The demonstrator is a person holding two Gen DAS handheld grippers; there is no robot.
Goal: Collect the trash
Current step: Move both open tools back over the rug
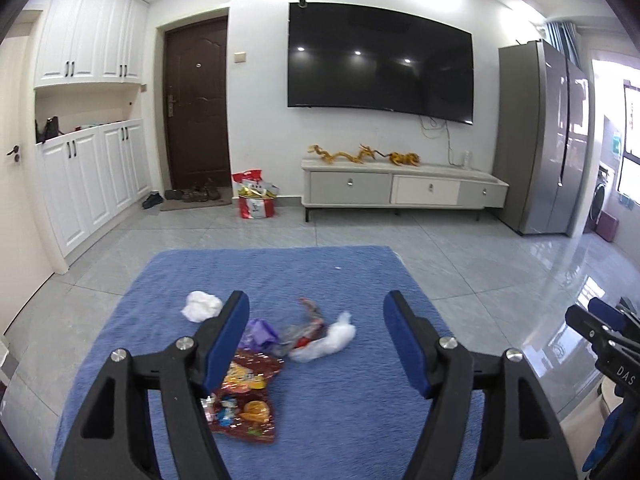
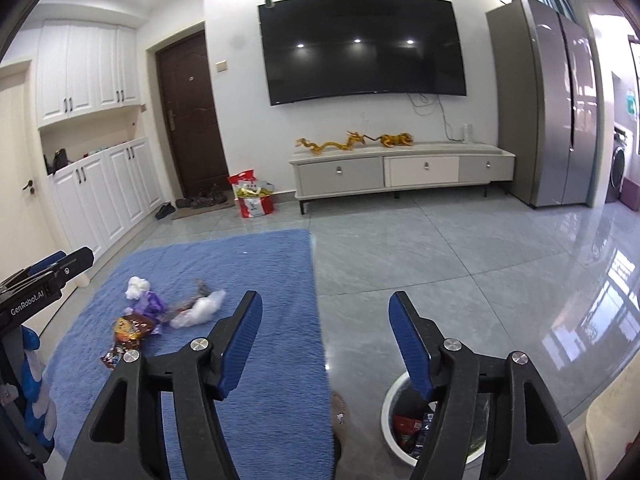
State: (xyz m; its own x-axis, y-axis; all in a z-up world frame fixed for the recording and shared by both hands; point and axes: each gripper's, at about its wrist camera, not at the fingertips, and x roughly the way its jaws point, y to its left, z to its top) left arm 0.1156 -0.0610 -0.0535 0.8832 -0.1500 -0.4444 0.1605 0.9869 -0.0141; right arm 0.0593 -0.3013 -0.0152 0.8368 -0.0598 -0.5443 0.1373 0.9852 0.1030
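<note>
Both the left gripper [image 1: 316, 336] and right gripper [image 2: 326, 330] gape empty, since the wrappers [image 1: 256, 364] lie mid-frame on the blue rug [image 1: 360, 400] and the bin [image 2: 390, 412], lower right, already holds some.

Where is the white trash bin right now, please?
In the right wrist view, the white trash bin stands on the tiled floor at lower right, just off the blue rug, partly behind the right gripper.

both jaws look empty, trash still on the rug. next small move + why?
Probably lower the left gripper onto the white plastic bag lying ahead between its open jaws. Wrappers, such as the red snack bag, still lie on the blue rug, and the right gripper stands open and empty above the white bin.
</note>
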